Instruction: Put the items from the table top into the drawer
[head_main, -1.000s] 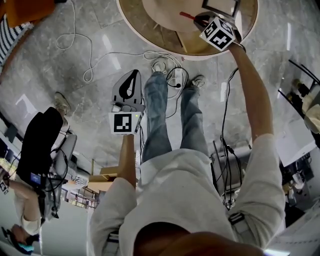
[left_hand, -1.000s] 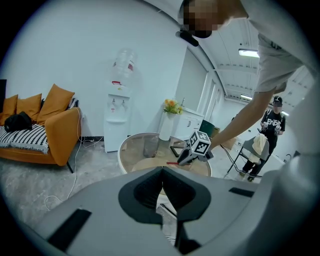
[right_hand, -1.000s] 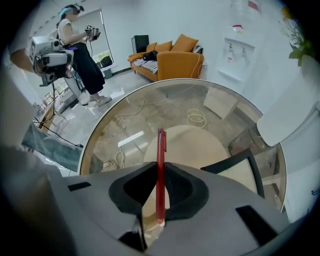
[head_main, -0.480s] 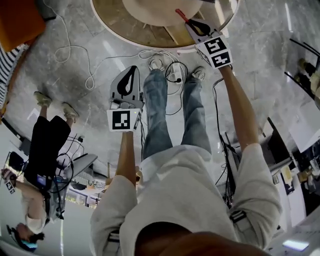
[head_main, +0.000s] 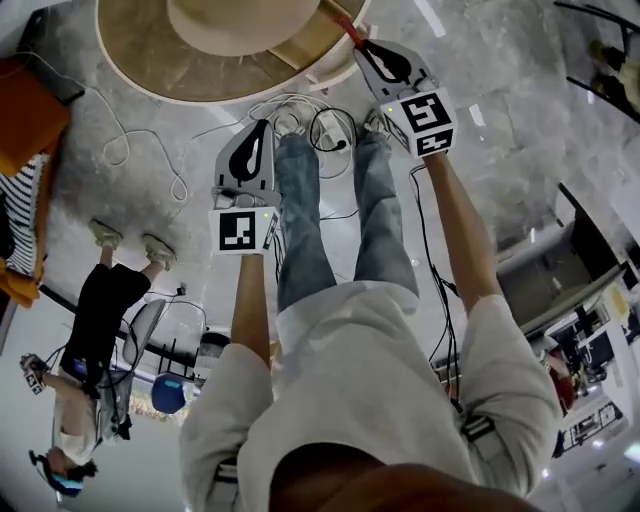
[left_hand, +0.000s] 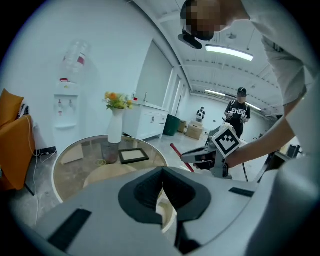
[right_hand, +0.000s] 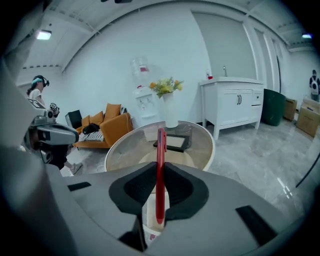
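- A bright white room with a grey marble floor (head_main: 520, 120). An orange sofa (right_hand: 107, 125) and a water dispenser (left_hand: 66, 107) stand by the walls, a white cabinet (right_hand: 235, 107) by the far one.
- A round glass-topped bench (left_hand: 65, 172) stands in front of the person. On it are a white vase (left_hand: 115, 125) with flowers, a glass (left_hand: 109, 152) just beside the vase and a flat picture frame (left_hand: 133, 155) near them.
- Loose cables (head_main: 320, 125) lie on the floor by the person's feet, next to the bench.
- The left tool (left_hand: 161, 182) has its jaws pressed together with nothing between them. It is held in the air short of the bench, pointing toward it.
- The right tool (right_hand: 160, 187) pinches a red pen (right_hand: 160, 170) between its pads. The pen runs lengthwise along the jaws and its far end sticks out past them toward the bench.
- From the head view, the right tool is up by the rim of the bench, with the pen's end over the edge. The left tool is lower in the picture and well apart from it.
- Another person in black (left_hand: 239, 110) stands further back in the room.
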